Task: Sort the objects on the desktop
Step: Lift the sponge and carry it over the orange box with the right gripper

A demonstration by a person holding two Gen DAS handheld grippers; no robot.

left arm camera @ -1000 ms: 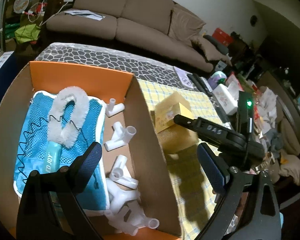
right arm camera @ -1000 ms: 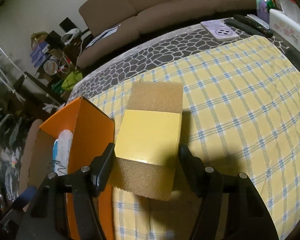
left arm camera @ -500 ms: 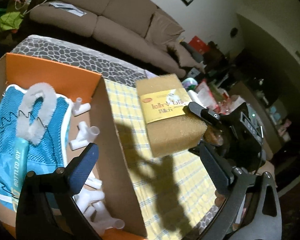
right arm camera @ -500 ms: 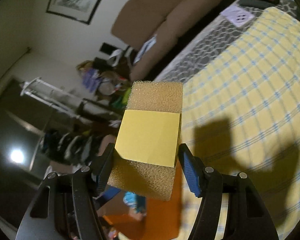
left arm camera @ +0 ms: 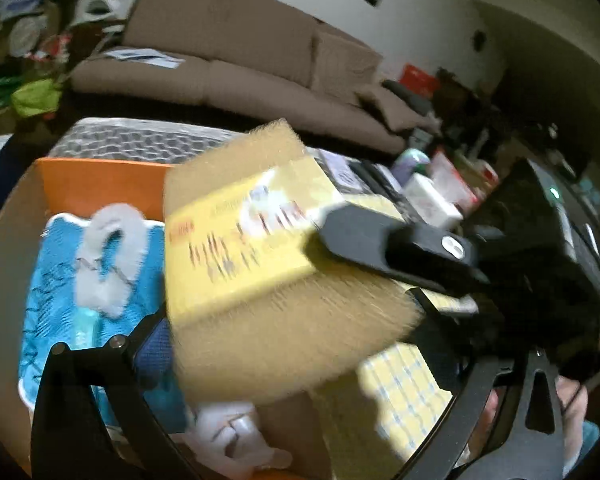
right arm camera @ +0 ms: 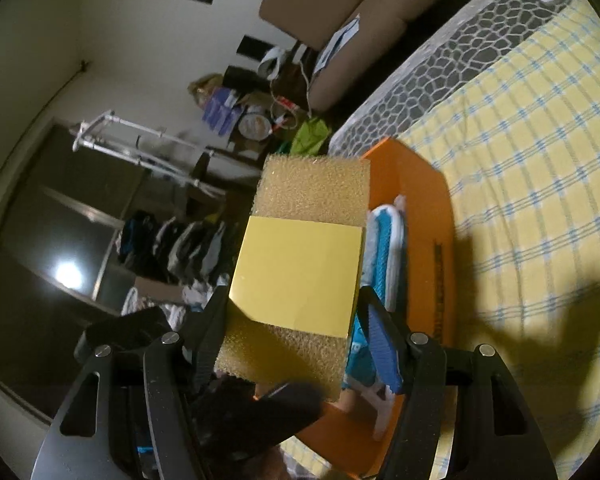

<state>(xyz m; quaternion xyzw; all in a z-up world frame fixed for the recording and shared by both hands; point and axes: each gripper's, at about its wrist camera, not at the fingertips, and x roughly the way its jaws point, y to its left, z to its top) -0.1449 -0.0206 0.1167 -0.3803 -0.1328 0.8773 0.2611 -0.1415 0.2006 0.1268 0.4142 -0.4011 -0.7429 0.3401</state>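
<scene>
A yellow-brown foam sponge block with a yellow paper band (right arm camera: 300,276) is clamped between the blue-padded fingers (right arm camera: 380,344) of the right gripper (right arm camera: 292,320) and is held in the air above the open cardboard box with an orange inner lining (right arm camera: 424,216). In the left wrist view, the blurred sponge (left arm camera: 260,264) fills the middle of the frame, with a black finger of the right gripper pressed on its printed band. The left gripper (left arm camera: 300,344) is spread wide with nothing gripped; its right finger is largely hidden. Inside the box a blue mesh pouch (left arm camera: 56,280), a white fluffy loop (left arm camera: 108,256) and white plastic pipe joints (left arm camera: 236,436) are seen. The box rests on a worktop covered by a yellow checked cloth (right arm camera: 540,168).
</scene>
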